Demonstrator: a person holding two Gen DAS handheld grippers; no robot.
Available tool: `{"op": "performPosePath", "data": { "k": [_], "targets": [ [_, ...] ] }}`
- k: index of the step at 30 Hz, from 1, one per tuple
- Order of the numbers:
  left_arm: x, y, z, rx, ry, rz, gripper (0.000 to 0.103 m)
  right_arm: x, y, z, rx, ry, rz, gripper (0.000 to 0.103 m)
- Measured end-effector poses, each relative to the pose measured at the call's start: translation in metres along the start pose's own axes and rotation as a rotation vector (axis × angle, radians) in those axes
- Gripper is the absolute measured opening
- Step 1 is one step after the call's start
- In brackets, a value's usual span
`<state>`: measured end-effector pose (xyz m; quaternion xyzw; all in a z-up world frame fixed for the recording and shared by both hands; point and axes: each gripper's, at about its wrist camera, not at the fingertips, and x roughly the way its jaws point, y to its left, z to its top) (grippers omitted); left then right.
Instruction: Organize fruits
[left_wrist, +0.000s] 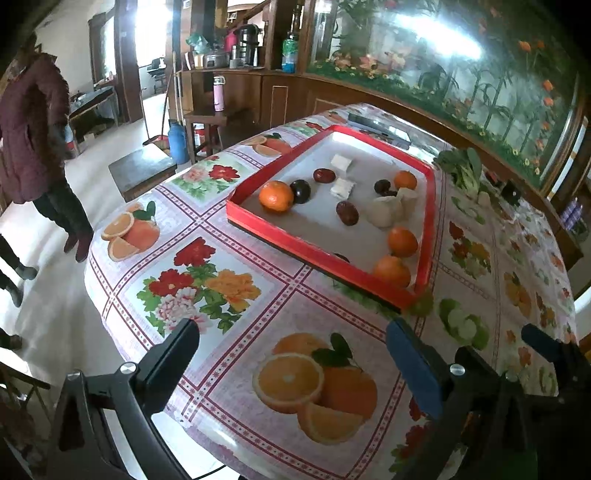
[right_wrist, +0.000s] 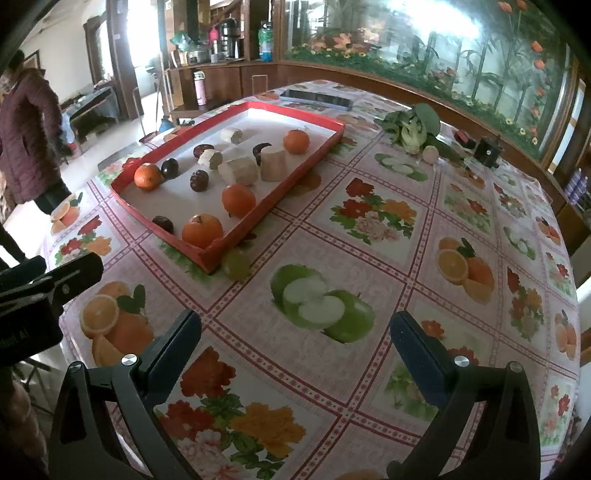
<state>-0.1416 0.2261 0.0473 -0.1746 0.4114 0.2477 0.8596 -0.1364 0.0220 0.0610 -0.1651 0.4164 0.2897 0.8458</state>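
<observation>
A red tray (left_wrist: 325, 258) with a white floor lies on the fruit-print tablecloth. In it are several oranges, the nearest-left one (left_wrist: 276, 196) beside a dark plum (left_wrist: 300, 191), more dark red fruits (left_wrist: 347, 213), and pale white chunks (left_wrist: 388, 210). From the right wrist view the same tray (right_wrist: 280, 195) sits at upper left, and a small green fruit (right_wrist: 236, 264) rests on the cloth just outside its near corner. My left gripper (left_wrist: 295, 354) is open over the cloth, short of the tray. My right gripper (right_wrist: 297, 339) is open and empty above a printed green apple.
A leafy green vegetable (right_wrist: 413, 127) and a small pale bulb (right_wrist: 430, 153) lie beyond the tray, near a black device (right_wrist: 487, 149). A dark phone (right_wrist: 314, 98) lies at the far edge. The table drops off at left, where a person in a maroon coat (left_wrist: 33, 129) stands.
</observation>
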Motion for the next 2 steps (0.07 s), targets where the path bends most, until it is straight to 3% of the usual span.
{"op": "performPosePath", "data": {
  "k": [2],
  "targets": [
    [0.0022,-0.0010,0.0003,0.002,0.008,0.000,0.102,0.0007,-0.0004,0.0002,-0.001,0.002,-0.006,0.103]
  ]
}}
